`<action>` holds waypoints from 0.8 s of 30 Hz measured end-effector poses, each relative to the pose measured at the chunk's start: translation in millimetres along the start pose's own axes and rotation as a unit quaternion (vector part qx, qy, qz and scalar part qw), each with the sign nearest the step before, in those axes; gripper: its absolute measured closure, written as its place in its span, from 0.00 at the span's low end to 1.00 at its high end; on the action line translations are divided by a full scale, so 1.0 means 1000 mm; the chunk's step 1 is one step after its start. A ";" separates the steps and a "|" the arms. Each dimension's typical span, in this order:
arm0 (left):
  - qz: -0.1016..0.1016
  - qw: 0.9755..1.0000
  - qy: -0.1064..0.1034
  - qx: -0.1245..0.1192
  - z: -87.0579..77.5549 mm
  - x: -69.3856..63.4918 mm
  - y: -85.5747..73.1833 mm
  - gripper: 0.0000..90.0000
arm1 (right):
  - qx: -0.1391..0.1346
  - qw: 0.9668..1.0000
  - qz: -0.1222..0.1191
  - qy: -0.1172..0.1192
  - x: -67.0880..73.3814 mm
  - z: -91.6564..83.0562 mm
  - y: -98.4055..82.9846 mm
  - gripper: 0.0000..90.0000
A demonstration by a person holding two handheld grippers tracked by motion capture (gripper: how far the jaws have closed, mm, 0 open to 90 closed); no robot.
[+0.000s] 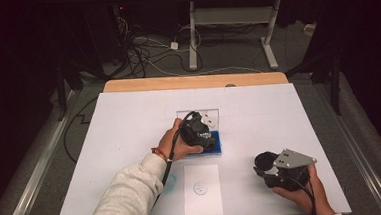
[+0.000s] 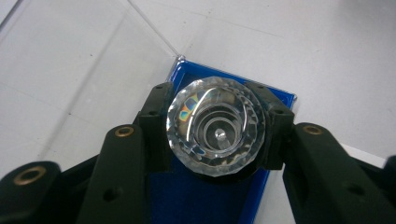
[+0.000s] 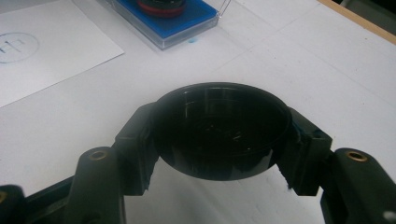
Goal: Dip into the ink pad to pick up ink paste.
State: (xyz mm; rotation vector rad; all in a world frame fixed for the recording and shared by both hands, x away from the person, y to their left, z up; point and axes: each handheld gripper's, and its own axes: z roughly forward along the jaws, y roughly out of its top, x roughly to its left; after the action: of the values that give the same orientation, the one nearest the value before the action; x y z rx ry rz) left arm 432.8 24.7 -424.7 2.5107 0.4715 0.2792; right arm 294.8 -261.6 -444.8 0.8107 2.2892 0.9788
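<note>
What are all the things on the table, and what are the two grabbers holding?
Faceted lens: one, clear, held above the blue tray.
Blue tray: one, mid-table.
Clear lid: one, behind the tray.
Black cup: one, held at right front.
Paper sheet: one, white with a circle mark, front centre.
White board: one, covering the wooden table.
Left gripper: black, shut on the lens.
Right gripper: black, shut on the cup.

Bright white table [image 1: 130, 141] amid dark surroundings; close views sharp, with soft shadows.
</note>
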 end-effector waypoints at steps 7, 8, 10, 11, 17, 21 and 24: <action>0.004 1.000 0.002 -0.014 -0.019 0.000 -0.004 0.61 | -0.006 1.000 -0.001 0.005 0.000 -0.001 0.001 0.43; 0.006 1.000 0.001 -0.015 -0.023 0.000 -0.005 0.61 | -0.006 1.000 -0.001 0.004 0.000 -0.002 0.001 0.43; 0.010 1.000 0.004 -0.022 -0.031 -0.001 -0.007 0.61 | -0.008 1.000 0.000 0.002 0.000 -0.002 0.001 0.43; 0.010 1.000 0.004 -0.025 -0.036 -0.001 -0.009 0.61 | -0.008 1.000 0.000 0.001 -0.001 -0.002 0.001 0.43; 0.023 0.999 0.005 -0.042 -0.057 -0.007 -0.020 0.61 | -0.012 1.000 -0.003 0.003 0.000 -0.004 0.003 0.43; 0.023 0.998 0.006 -0.054 -0.069 -0.012 -0.031 0.61 | -0.016 1.000 -0.006 0.006 0.000 -0.005 0.005 0.43; 0.025 0.998 0.007 -0.061 -0.075 -0.015 -0.039 0.61 | -0.018 1.000 -0.007 0.006 -0.001 -0.004 0.006 0.43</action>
State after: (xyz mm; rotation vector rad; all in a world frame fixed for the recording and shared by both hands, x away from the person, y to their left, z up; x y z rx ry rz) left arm 386.0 85.7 -386.5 2.4044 0.3862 0.3345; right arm 294.3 -260.5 -437.2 0.7745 2.2779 1.0194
